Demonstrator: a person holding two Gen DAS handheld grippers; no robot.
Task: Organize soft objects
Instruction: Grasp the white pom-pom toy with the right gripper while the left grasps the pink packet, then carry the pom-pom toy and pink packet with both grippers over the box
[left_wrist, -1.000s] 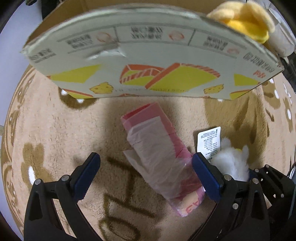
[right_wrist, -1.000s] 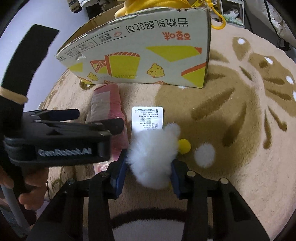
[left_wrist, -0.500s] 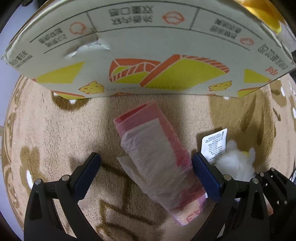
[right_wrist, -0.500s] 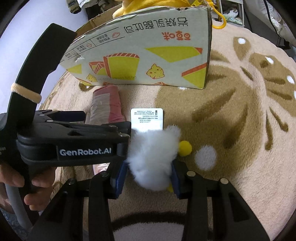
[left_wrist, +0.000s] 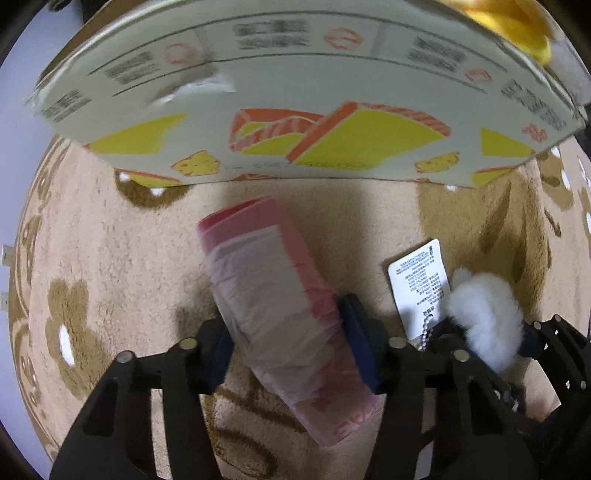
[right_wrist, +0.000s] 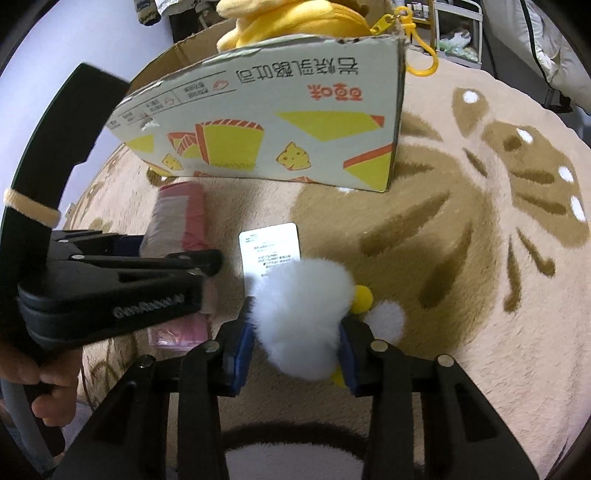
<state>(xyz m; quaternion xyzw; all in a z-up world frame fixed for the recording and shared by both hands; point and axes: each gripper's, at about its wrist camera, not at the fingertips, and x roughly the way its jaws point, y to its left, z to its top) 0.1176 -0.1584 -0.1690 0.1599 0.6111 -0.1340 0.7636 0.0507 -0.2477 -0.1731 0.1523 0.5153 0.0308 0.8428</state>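
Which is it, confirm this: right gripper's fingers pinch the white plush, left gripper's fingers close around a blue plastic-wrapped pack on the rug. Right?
Wrong on one point: the plastic-wrapped pack is pink, not blue, as the left wrist view shows. The rest holds: the left gripper has just been closing around it on the rug, and the right gripper pinches the white plush.

We counted two grippers, the left gripper (left_wrist: 286, 350) and the right gripper (right_wrist: 295, 354). There was one cardboard box (right_wrist: 295, 125), one pink plastic-wrapped pack (left_wrist: 280, 310), one white fluffy plush toy (right_wrist: 303, 325) with one printed hang tag (right_wrist: 269, 247), and one yellow plush (right_wrist: 295, 18) up in the box with one yellow clip (right_wrist: 421, 48) hanging off it. One patterned beige rug (right_wrist: 461, 258) too, and we could see one bare hand (right_wrist: 40, 387).
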